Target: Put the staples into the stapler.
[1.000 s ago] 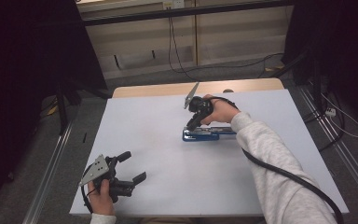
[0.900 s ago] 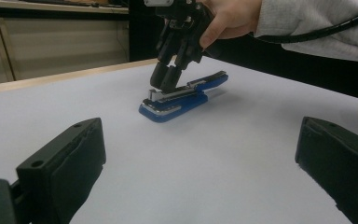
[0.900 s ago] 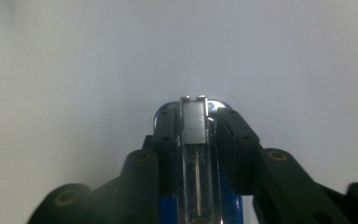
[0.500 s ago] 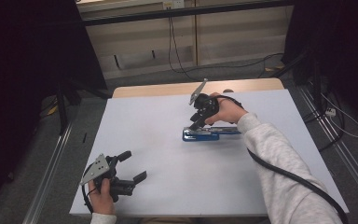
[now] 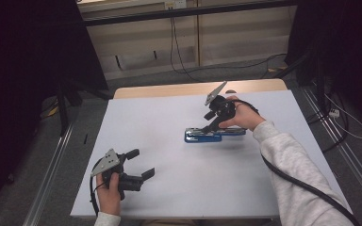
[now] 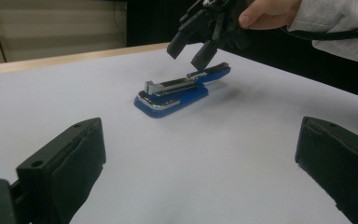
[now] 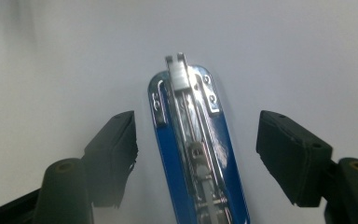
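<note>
A blue stapler (image 5: 214, 135) with its silver metal magazine showing lies flat on the white table top (image 5: 160, 122), right of the middle. My right gripper (image 5: 210, 123) hangs just above the stapler (image 7: 191, 140), tilted down at it, open, its jaws straddling the body without touching. From the left gripper view, the stapler (image 6: 177, 93) lies ahead with the right gripper (image 6: 189, 55) over its rear half. My left gripper (image 5: 141, 163) rests near the table's front left corner, held in a hand, open with nothing between its jaws.
A strip of bare wood (image 5: 169, 89) runs along the table's far edge. Cables (image 5: 179, 52) trail over the floor behind the table. Metal rails (image 5: 52, 160) flank the table on both sides. A black cable (image 5: 301, 183) runs along the right sleeve.
My right gripper has shifted a little to the right above the stapler. The stapler and the left gripper have stayed in place.
</note>
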Tool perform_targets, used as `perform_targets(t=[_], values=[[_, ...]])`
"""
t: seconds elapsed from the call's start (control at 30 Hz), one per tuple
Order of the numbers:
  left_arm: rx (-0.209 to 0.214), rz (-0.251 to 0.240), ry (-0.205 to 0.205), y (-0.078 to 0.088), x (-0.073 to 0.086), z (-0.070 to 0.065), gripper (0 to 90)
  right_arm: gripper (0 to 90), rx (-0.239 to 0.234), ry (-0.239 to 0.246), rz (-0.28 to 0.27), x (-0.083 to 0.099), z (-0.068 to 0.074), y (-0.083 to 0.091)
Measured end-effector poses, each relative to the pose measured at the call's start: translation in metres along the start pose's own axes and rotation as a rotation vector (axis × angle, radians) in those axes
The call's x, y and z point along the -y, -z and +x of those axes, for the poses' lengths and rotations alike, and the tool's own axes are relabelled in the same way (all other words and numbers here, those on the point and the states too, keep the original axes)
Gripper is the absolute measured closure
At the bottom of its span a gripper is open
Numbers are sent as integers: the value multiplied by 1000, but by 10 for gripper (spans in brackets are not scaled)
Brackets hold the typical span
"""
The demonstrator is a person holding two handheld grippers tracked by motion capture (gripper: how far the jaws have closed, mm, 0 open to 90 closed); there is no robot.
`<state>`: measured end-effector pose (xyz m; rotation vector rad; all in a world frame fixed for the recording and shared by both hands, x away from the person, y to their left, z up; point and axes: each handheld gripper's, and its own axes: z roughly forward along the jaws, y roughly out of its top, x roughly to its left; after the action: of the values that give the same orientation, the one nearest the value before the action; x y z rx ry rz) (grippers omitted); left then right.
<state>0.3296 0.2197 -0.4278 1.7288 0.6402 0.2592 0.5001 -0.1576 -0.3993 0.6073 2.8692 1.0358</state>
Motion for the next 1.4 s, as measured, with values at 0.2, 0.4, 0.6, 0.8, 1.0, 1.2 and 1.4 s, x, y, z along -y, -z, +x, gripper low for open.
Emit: perform_targets(t=[0.2, 0.4, 0.6, 0.8, 1.0, 1.2, 1.4], values=[[14, 13, 9, -9, -3, 0, 17, 254, 20, -12, -2, 13, 2, 5], [24, 37, 6, -22, -8, 2, 21, 203, 45, -43, -6, 28, 5, 7], [24, 92, 38, -37, -11, 8, 28, 165, 81, -75, -51, 38, 9, 19], [6, 86, 36, -46, -15, 10, 30, 149, 95, -88, -72, 51, 17, 27], [-10, 109, 31, -61, -20, 16, 29, 130, 126, -114, -59, 67, 21, 35], [-22, 136, 30, -72, -22, 19, 29, 126, 148, -140, -72, 82, 25, 44], [-19, 138, 28, -83, -24, 20, 30, 119, 181, -180, -94, 98, 28, 56]])
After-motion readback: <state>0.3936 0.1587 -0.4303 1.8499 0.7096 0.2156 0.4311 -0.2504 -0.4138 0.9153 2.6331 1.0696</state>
